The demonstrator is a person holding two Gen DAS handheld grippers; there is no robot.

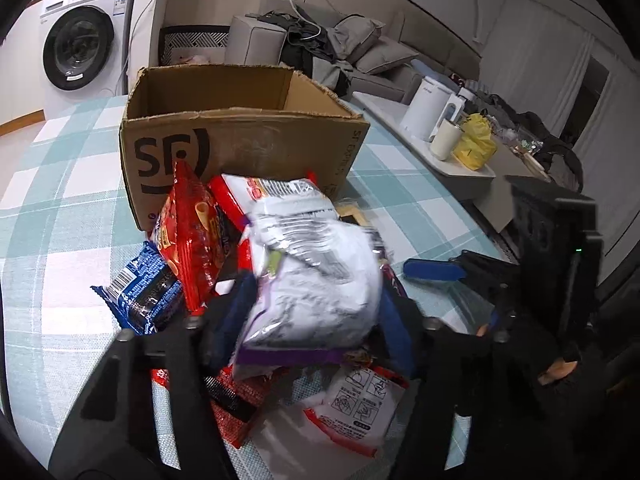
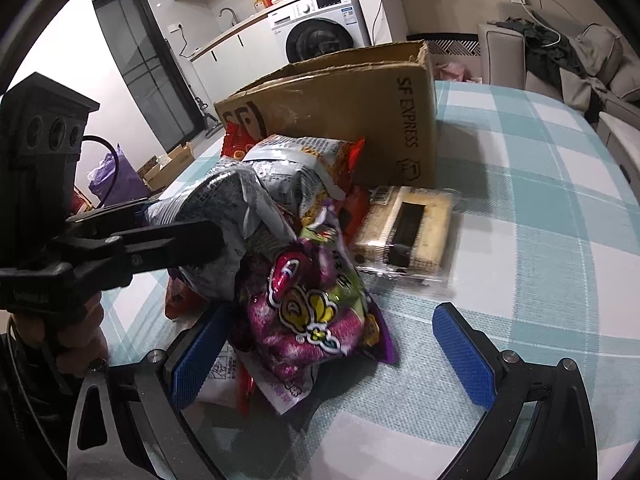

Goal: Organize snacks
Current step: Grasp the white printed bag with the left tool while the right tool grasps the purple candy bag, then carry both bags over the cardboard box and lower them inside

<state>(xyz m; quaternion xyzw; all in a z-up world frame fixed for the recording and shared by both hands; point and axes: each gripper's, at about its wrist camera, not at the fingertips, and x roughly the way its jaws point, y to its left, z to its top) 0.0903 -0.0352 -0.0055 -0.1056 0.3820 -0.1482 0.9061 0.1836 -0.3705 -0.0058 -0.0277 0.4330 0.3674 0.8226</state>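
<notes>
A crinkled silver-and-purple snack bag (image 1: 308, 280) tops the snack pile at the cardboard box's (image 1: 240, 136) six o'clock on the checked bench (image 1: 60, 208), pinched by the left hand-held gripper (image 2: 192, 248). The box reads "SF" and "SF EXPRESS". The right hand-held gripper (image 2: 328, 356) is spread, its blue pads flanking the magenta cartoon side of the bag.

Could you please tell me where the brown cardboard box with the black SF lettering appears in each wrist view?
Left wrist view: the brown cardboard box stands upper centre, behind the snack pile.
Right wrist view: the box stands upper centre, lettered side facing right.
Shared landmark: the white washing machine.
</notes>
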